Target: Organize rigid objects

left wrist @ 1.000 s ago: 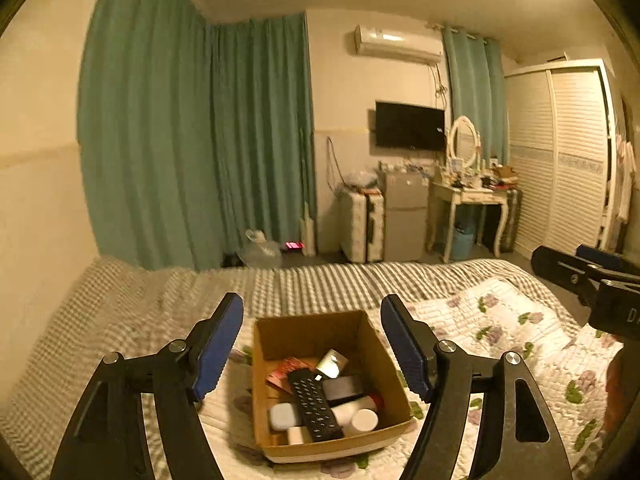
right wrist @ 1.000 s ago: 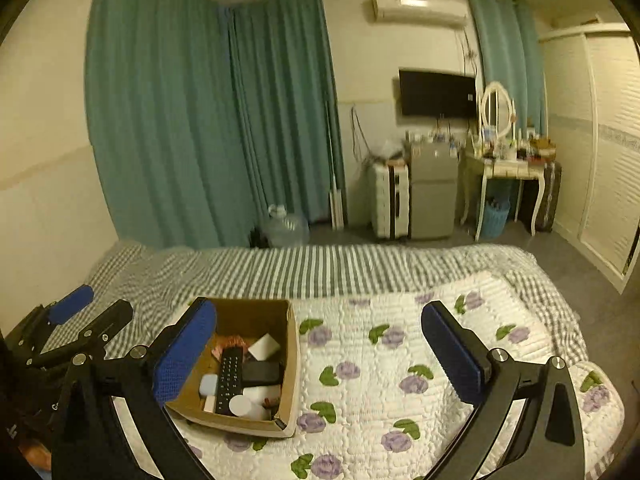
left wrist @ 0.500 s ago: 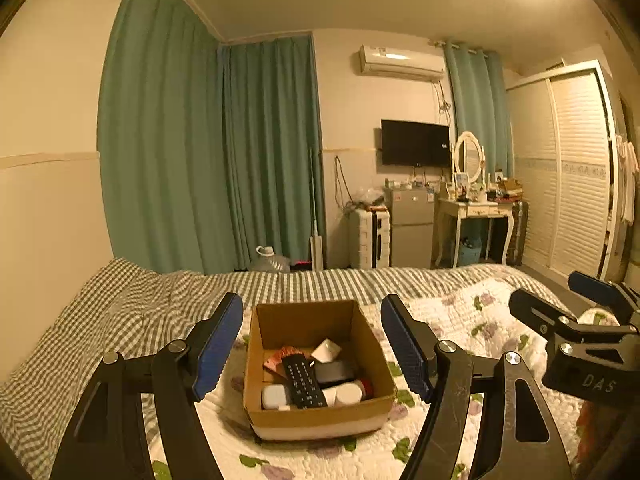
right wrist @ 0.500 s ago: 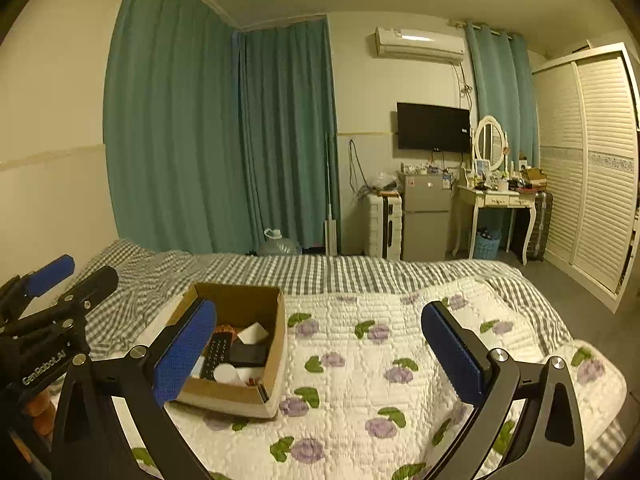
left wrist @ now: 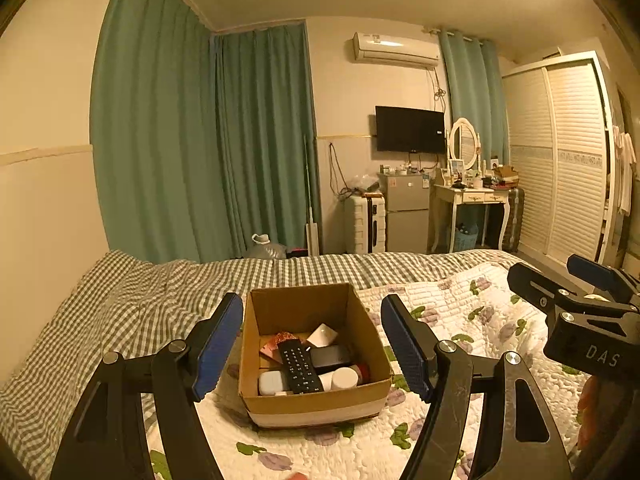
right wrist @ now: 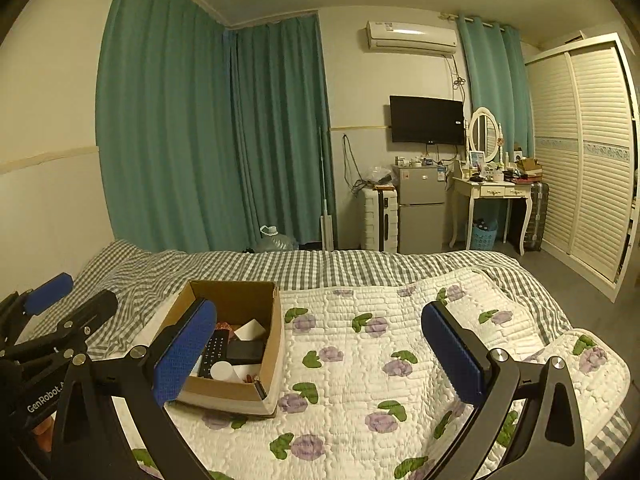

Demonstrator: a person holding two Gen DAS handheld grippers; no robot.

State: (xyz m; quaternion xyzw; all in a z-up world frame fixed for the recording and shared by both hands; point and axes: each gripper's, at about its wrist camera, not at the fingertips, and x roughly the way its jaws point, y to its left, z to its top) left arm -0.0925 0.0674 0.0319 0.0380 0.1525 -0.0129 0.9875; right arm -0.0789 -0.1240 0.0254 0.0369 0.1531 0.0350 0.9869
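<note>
Both wrist views have levelled since the earlier frames, so we now look across the cardboard box (left wrist: pixel 316 360) rather than down into it, and the room behind it fills more of each view; we judge this a pull-back or pause, not a reach into the box. One box rests on the floral quilt (right wrist: pixel 400 340) of the bed, directly ahead of our left gripper (left wrist: pixel 312 344) and down to the left of our right gripper (right wrist: pixel 320 352). Inside it we count one black remote control (left wrist: pixel 300 366), one dark flat device (left wrist: pixel 331 355) beside it, one white angular piece (left wrist: pixel 322 335), one white rounded case (left wrist: pixel 271 382), one white round cap (left wrist: pixel 345 378) and one reddish patterned packet (left wrist: pixel 276 346); further items beneath are too hidden to count. Nothing rigid lies loose on the quilt that we can see, so we judge the gathering either complete or about to be followed by unpacking. Our two grippers have their jaws spread wide and carry nothing. Outward, we count one quilt over one grey checked sheet (left wrist: pixel 120 312), one television (right wrist: pixel 427 120), one air conditioner (right wrist: pixel 412 36), one oval mirror (right wrist: pixel 484 134), one dressing table (right wrist: pixel 494 192) and one small refrigerator (right wrist: pixel 420 208).
</note>
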